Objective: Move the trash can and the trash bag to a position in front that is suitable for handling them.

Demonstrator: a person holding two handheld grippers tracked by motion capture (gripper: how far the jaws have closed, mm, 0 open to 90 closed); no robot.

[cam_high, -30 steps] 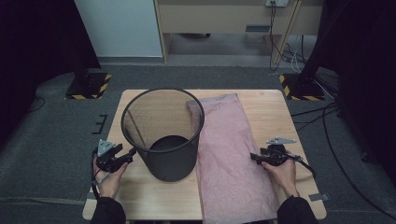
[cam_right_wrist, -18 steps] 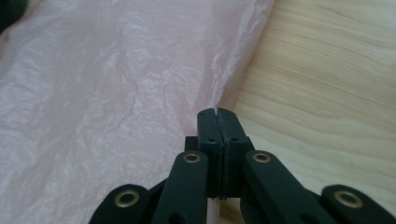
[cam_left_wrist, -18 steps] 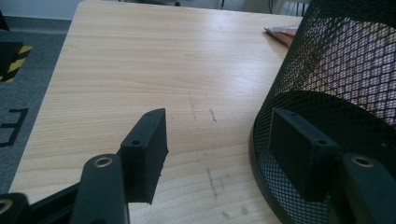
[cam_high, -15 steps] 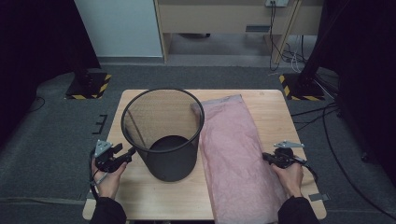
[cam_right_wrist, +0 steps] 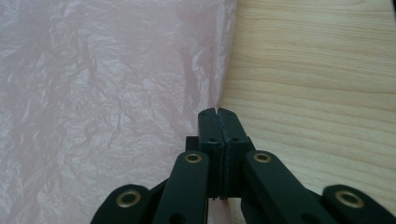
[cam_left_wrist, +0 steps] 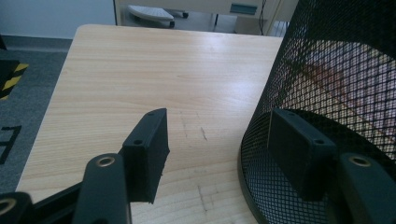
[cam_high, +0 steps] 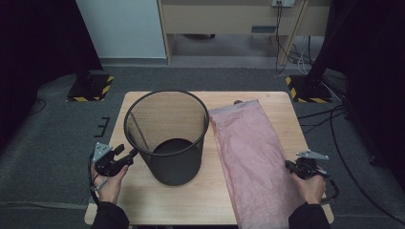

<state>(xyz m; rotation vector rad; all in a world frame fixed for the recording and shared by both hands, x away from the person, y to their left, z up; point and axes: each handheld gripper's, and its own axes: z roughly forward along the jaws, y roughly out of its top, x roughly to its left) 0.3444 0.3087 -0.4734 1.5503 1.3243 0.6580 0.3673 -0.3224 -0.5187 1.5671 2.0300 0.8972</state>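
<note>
The right gripper (cam_high: 290,165), at the lower right of the high view, had just clamped its jaws on the right edge of the pink bag (cam_high: 253,157) and dragged it rightward from the mesh bin (cam_high: 167,136), so the liner looked ready to lift. The left gripper (cam_high: 130,155) stood half-open, 1 jaw either side of the bin's wall at the lower left, not pressing. Count: 1 bag, 1 bin, 1 table (cam_high: 191,200), 2 grippers.
</note>
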